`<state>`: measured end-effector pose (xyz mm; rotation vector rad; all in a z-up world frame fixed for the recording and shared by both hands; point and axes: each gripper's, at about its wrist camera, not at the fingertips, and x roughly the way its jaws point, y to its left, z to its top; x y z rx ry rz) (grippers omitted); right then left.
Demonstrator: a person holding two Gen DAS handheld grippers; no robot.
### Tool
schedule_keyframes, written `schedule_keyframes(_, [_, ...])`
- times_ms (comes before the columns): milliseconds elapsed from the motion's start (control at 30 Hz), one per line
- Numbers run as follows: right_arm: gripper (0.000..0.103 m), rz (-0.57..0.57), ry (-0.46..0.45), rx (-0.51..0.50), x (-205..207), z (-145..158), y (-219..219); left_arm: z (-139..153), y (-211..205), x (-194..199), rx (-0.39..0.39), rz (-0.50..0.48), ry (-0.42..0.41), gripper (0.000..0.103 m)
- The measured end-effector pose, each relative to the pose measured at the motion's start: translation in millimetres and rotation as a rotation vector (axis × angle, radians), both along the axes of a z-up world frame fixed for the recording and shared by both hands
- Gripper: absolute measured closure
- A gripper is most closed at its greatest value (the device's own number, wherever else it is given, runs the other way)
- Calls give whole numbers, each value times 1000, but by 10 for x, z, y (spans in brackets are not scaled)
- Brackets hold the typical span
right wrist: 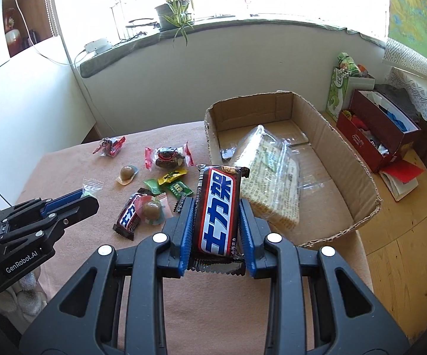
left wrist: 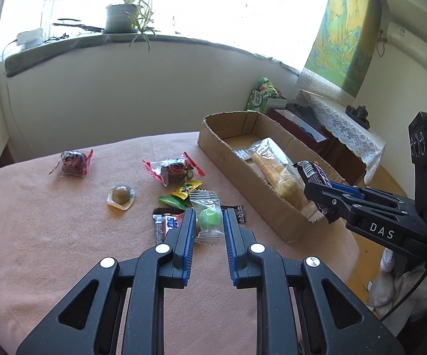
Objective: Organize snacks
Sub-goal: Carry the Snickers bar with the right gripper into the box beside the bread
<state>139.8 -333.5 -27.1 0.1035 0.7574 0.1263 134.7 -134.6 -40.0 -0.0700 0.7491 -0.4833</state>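
Off to my far left, the black left gripper [right wrist: 87, 199] carries white "GenRobot.AI" lettering on its body. Its blue-padded fingers straddle a clear-wrapped round green candy [left wrist: 210, 217]; I see slim gaps on both sides from its own camera, so I cannot tell whether the pads touch the wrapper.

Ahead of that gripper on the peach-pink tablecloth [left wrist: 50, 236] lie the loose snacks: two red-edged clear packets of dark brown sweets [left wrist: 73, 162] [left wrist: 174, 170], a tan jelly cup with a clear lid [left wrist: 121, 195], a small yellow sachet [left wrist: 187, 188] and a green sachet [left wrist: 170, 200]. Just under its left finger is a dark chocolate bar wrapper with red-bordered blue lettering on white [left wrist: 167, 223], the writing too hidden to read.

My right gripper [right wrist: 215, 222] is clamped on a dark brown chocolate bar [right wrist: 217, 207], held upright lengthwise between the pads; its white band shows blue Chinese characters "士力架" outlined in red. From the left camera, "DAS" reads on this gripper's side.

Ahead and right of the right gripper sits the open brown cardboard box [right wrist: 346, 159], holding a clear bag of pale wafer biscuits [right wrist: 272, 183] and a small dark packet [right wrist: 228, 153]. Further right stands a green-and-white carton [right wrist: 339, 91], its print unreadable, beside a dark red box [right wrist: 373, 136].
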Motion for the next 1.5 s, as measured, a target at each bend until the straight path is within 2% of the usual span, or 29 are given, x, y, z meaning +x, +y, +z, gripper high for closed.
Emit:
schedule_keyframes(433, [73, -89, 1, -1, 194, -24, -618, 64, -595, 521, 14, -68, -3, 85])
schedule_keyframes(800, [73, -106, 29, 15, 498, -163, -871, 49, -973, 934, 52, -81, -3, 85])
schedule_keyframes(1367, [73, -107, 52, 10, 672, -275, -943, 59, -1165, 1012, 66, -101, -18, 84])
schedule_keyframes(1500, [72, -115, 38, 2, 650, -248, -928, 69, -1157, 1009, 63, -96, -20, 78])
